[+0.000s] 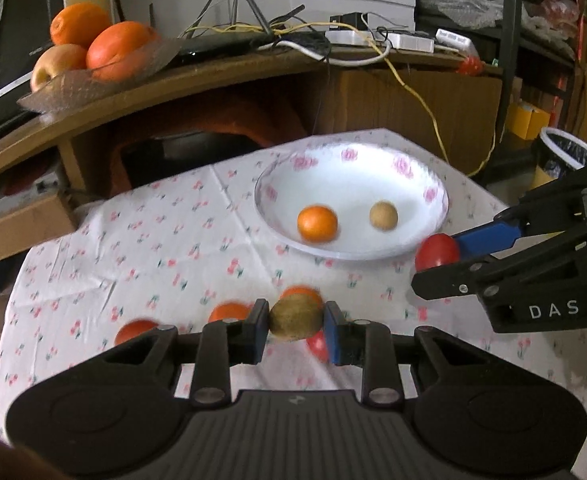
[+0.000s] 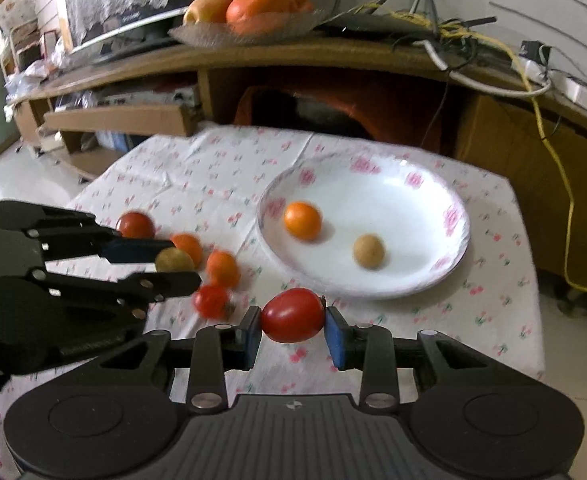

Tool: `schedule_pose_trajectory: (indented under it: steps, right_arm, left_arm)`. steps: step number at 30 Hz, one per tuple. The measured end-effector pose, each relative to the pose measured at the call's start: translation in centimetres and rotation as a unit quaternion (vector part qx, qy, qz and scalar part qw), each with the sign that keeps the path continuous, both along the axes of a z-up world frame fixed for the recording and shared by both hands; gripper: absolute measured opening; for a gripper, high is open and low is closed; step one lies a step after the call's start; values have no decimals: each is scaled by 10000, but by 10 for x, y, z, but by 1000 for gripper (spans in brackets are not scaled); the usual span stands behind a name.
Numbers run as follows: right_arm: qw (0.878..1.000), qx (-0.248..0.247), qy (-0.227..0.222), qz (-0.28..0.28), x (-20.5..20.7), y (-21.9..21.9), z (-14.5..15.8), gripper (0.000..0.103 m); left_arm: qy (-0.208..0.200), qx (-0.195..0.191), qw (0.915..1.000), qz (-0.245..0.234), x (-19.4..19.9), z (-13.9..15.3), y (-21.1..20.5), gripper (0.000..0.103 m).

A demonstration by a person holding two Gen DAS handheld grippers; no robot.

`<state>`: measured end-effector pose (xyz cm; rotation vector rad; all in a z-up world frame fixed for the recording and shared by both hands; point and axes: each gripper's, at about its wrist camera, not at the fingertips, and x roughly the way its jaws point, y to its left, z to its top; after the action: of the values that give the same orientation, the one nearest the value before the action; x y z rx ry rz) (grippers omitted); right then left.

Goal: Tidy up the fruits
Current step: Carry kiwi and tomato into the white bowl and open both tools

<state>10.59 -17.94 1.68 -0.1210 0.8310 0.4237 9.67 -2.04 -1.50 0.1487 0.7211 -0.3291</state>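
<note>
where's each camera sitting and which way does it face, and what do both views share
Left wrist: rides the left tool, facing forward over the brown kiwi it grips toward the white flowered plate; the right tool enters from the right.
Right wrist: rides the right tool, facing forward over the red tomato it grips; the left tool enters from the left.
Shared: plate, its small orange and tan round fruit.

Kiwi (image 1: 296,317), tomato (image 2: 292,315) held aloft; orange (image 1: 317,223) on plate (image 1: 277,184) (white).
</note>
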Motion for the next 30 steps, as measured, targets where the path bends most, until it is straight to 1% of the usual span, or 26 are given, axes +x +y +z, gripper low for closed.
schedule_pose_trajectory:
  steps: [7,12,22,30]
  right_arm:
    - [9996,-8,-33,-267,25,-9,-2,32]
    - [9991,-31,-6,-424,40,-15,-8,32]
    - [9986,-106,79,-514,60,-21,-19,33]
    - [9984,-89,133,-538,67,-23,-24,33]
  left_arm:
    - [-132,-13,9999,0,31,6,-17,35]
    - [-102,-2,9999,5,47,0,-24,35]
    - [-76,12,9999,-135,64,-9,-40,35]
    - [-42,13,10000,-85,70,-12,-42,35]
